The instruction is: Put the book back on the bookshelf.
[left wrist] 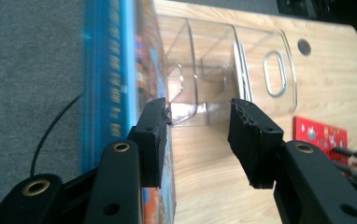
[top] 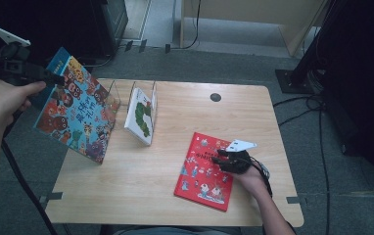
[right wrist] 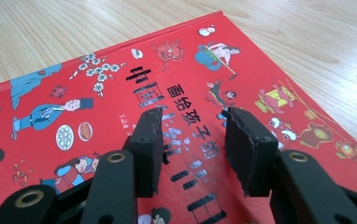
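Two books are in play. Blue picture book (top: 75, 110) is standing tilted at the table's left edge, leaning against the clear acrylic rack (top: 115, 98), upper corner sticking out past the tabletop. Left gripper (top: 53, 77) is sitting at that upper corner; in the left gripper view the book's spine (left wrist: 106, 84) is lying beside the outer face of one jaw, nothing is sitting between the pads, jaws are spread. Red book (top: 205, 170) is lying flat on the wooden table (top: 141, 181), front right. Right gripper (top: 222, 160) is hovering over its right edge, jaws spread above the cover (right wrist: 120, 93), nothing pinched; can't tell whether the tips are touching the cover. White book with a green caterpillar (top: 142, 116) is standing in the rack's next slot, between the other two.
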